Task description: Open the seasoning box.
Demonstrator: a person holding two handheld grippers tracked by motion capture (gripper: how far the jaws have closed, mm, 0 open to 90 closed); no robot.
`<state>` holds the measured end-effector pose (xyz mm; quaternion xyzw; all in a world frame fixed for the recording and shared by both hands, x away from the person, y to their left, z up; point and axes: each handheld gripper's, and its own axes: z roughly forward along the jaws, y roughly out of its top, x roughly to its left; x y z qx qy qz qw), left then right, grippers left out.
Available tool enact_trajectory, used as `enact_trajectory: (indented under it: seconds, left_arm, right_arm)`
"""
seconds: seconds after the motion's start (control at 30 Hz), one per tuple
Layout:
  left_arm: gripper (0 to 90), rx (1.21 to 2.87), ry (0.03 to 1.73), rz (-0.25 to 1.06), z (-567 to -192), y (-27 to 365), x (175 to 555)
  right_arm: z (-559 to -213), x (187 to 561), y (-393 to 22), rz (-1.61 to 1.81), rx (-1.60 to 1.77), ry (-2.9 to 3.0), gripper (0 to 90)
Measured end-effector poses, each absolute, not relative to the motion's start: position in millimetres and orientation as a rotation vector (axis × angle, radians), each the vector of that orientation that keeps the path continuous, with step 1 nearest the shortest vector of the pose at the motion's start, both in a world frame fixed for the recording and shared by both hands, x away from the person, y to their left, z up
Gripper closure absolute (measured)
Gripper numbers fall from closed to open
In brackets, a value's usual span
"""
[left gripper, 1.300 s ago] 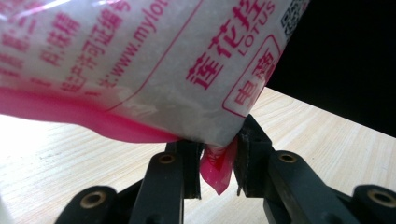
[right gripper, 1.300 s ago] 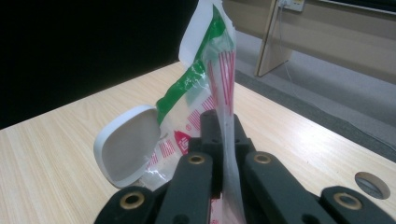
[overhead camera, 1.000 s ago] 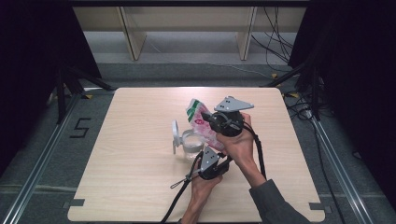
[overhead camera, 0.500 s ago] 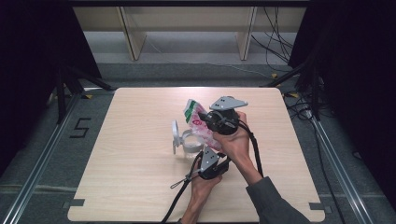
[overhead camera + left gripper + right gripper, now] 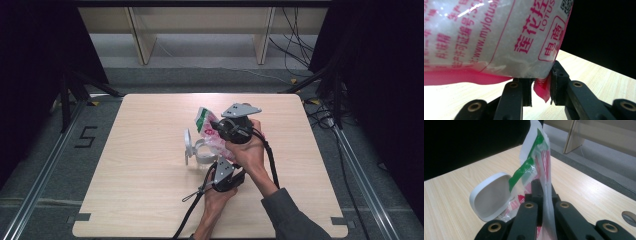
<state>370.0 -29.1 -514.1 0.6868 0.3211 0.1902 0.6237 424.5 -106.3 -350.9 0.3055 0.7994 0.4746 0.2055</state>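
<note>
A plastic bag (image 5: 206, 131) of white granules, printed in pink with a green stripe near its top, is held up over the table between both grippers. My right gripper (image 5: 215, 131) is shut on the bag's upper film (image 5: 541, 162), its jaws (image 5: 543, 187) pinching the thin plastic. My left gripper (image 5: 220, 162) comes from below and is shut on the bag's bottom pink corner (image 5: 541, 90), with the full part of the bag (image 5: 499, 37) resting above its jaws (image 5: 541, 91). A small clear jar (image 5: 202, 154) with a white flip lid (image 5: 490, 196) standing open sits just left of the bag.
The wooden table (image 5: 140, 190) has bare surface on the left and far side. A round hole (image 5: 629, 216) is in the tabletop at the right of the right gripper view. Cables trail from both grippers toward the near edge. Shelf legs (image 5: 142, 45) stand beyond the table.
My right gripper and the bag's top have drifted slightly to the left. The left gripper has stayed where it was.
</note>
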Motion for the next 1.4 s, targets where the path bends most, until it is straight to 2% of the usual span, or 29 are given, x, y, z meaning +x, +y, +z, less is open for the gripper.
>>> enact_trajectory:
  seconds: [1.4]
  left_arm:
    - [74.3, 1.549, 0.734, 0.435, -513, -27, 371]
  right_arm:
    - [-354, 428, -91, 1.305, 0.868, 2.235, 90.0]
